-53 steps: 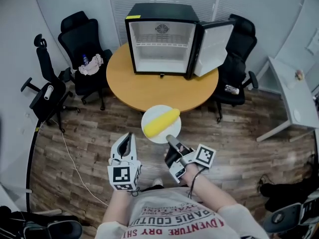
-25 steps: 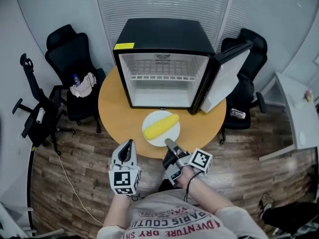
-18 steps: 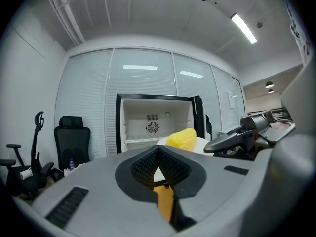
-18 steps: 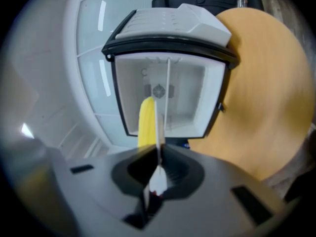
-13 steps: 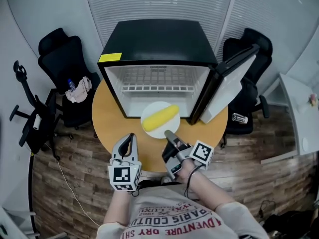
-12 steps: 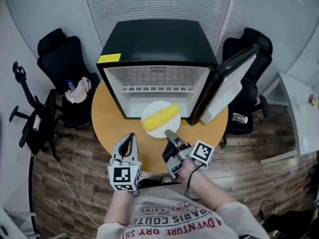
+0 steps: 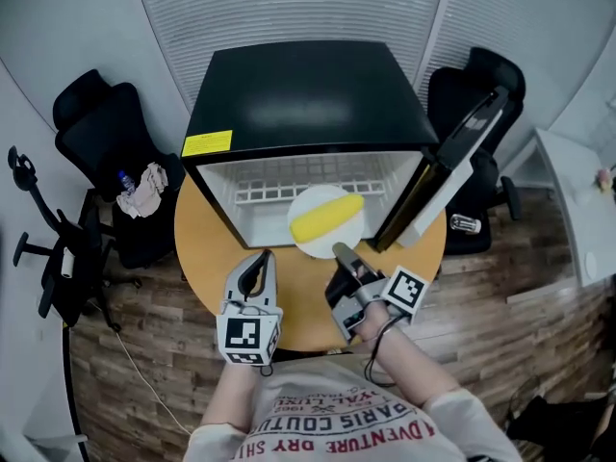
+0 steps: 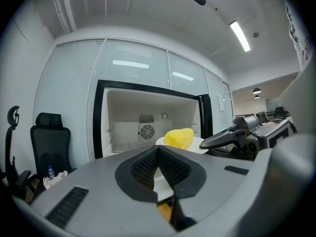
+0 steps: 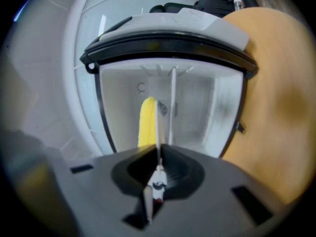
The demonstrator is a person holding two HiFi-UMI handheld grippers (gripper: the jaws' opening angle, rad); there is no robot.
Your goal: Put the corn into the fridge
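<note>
A yellow corn cob [image 7: 327, 217] lies on a white plate [image 7: 310, 242]. My right gripper [image 7: 339, 250] is shut on the plate's near rim and holds it level at the mouth of the open black fridge [image 7: 298, 94]. In the right gripper view the plate [image 9: 158, 125] shows edge-on between the jaws, with the corn [image 9: 146, 122] to its left. My left gripper [image 7: 262, 258] is shut and empty, left of the plate over the round wooden table [image 7: 207, 248]. In the left gripper view the corn [image 8: 178, 137] and the right gripper [image 8: 232, 135] appear before the fridge's white inside.
The fridge door [image 7: 445, 171] stands open to the right. A wire shelf [image 7: 298, 189] crosses the fridge's upper part. Black office chairs [image 7: 96, 133] stand around the table; the left one carries a cloth and a bottle [image 7: 135, 186]. A white desk [image 7: 587, 200] is at the right.
Both grippers have moved forward towards the fridge. The plate with the corn has gone from over the table's middle to the fridge opening. The right grip on the plate is unchanged.
</note>
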